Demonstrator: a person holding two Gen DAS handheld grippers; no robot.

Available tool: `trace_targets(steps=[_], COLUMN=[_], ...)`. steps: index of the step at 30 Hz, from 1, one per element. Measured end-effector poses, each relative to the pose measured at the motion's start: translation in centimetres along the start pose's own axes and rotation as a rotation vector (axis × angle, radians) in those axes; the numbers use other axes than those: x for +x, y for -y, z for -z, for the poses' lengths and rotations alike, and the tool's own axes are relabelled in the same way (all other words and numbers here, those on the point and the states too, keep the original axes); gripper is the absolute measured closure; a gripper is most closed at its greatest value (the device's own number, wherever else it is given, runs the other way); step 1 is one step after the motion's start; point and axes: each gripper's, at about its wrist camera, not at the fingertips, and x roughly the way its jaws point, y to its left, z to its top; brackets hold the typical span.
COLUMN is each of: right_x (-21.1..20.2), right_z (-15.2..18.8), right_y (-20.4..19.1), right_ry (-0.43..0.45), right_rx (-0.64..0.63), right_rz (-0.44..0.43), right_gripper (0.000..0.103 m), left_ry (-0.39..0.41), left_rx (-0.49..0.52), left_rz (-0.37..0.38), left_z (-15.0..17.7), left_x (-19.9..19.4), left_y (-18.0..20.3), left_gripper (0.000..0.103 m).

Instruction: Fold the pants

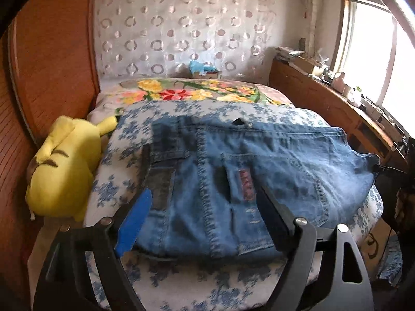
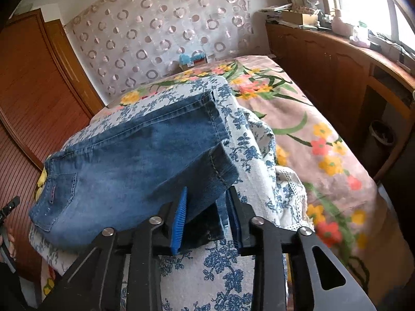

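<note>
Blue denim pants [image 1: 233, 171] lie on a blue-flowered white cloth [image 1: 124, 140] on the bed; the waist and back pockets face the left wrist view, the leg hems show in the right wrist view [image 2: 145, 155]. My left gripper [image 1: 205, 194] is open, its fingers wide apart over the waist end, blue pad [image 1: 135, 223] on the left. My right gripper [image 2: 207, 207] is open, straddling the lower leg hem [image 2: 220, 171] without clamping it. The right gripper also shows in the left wrist view [image 1: 389, 171], at the far right by the pants' edge.
A yellow plush toy [image 1: 64, 171] lies at the bed's left edge against a wooden wardrobe [image 1: 52, 64]. A floral blanket [image 2: 311, 134] covers the rest of the bed. A wooden cabinet [image 2: 337, 64] with clutter runs under the window on the right.
</note>
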Motion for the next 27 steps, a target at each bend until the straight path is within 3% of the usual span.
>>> trace_targets(steps=[17,27], right_x=[0.0,1.0], right_z=[-0.2,-0.8], right_y=[-0.2,-0.6], right_ry=[-0.005,-0.031], right_rx=[0.005,-0.016], right_rz=[-0.021,0.016], right_gripper=[0.066,0.066], left_ry=[-0.001,-0.025], left_rx=[0.091,0.109], left_rz=[0.076,0.102], left_z=[-3.2,-3.2], left_x=[3.1,4.1], left_y=[7.8,9.3], left_gripper=[0.02,0.02])
